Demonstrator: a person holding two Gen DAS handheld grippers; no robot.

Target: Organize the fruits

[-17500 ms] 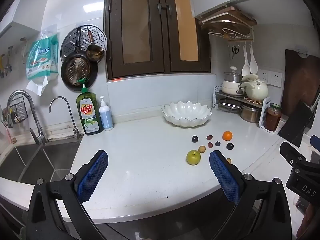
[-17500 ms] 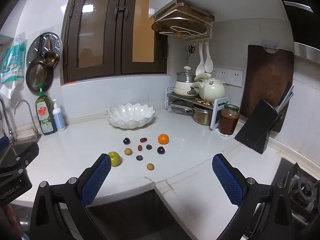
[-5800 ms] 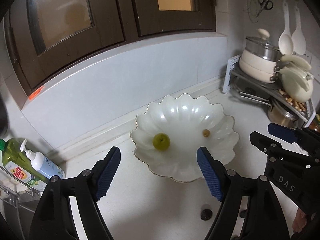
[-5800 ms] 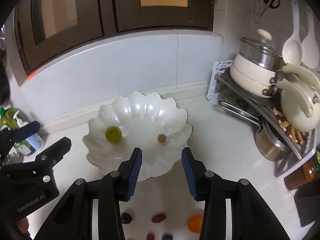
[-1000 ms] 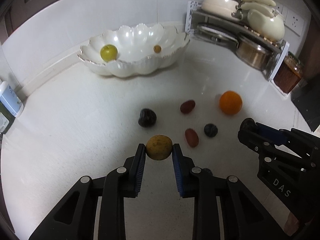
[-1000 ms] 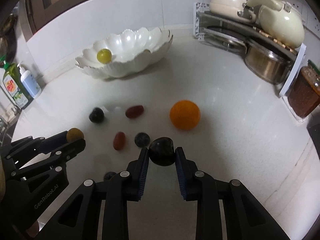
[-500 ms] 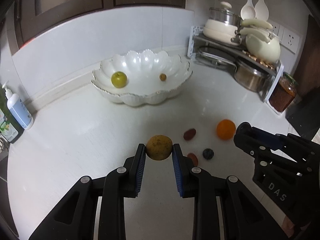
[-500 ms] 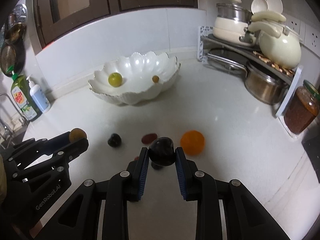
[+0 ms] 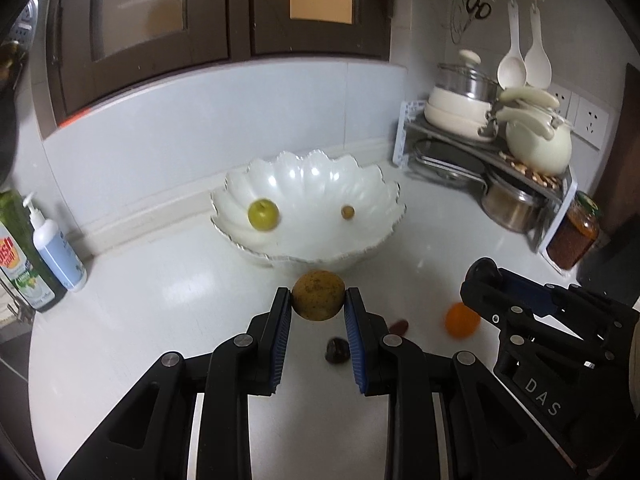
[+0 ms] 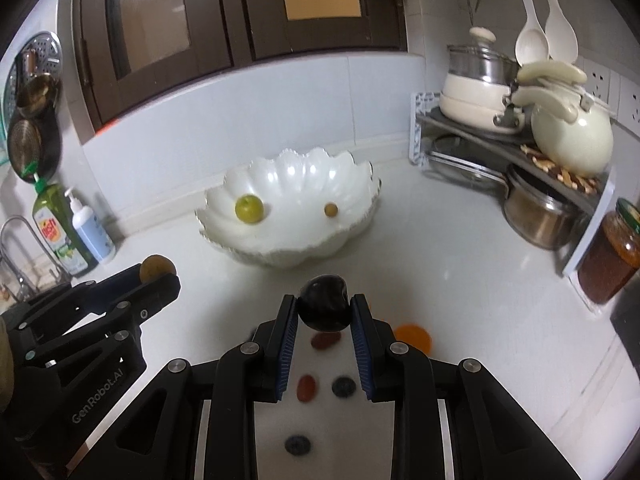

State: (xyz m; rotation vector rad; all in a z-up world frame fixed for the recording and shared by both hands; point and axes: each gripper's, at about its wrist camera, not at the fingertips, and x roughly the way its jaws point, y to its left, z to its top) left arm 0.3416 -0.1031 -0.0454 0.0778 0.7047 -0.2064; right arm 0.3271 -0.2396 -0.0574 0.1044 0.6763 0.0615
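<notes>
Bench in pale stone carries everything, running back to a tiled wall with a pot rack in its far right corner. White scalloped bowl sits toward the bench's back edge, holding a green fruit on its left side and a small tan fruit to the right, the two well apart. Left gripper pinches a speckled brown fruit between its blue pads, held above the bench just before the bowl's near rim. Right gripper is clamped on a dark glossy fruit. Loose on the bench nearer its front edge lie an orange – the biggest – then a dark wrinkled fruit, two reddish ones and two dark blue berries.
</notes>
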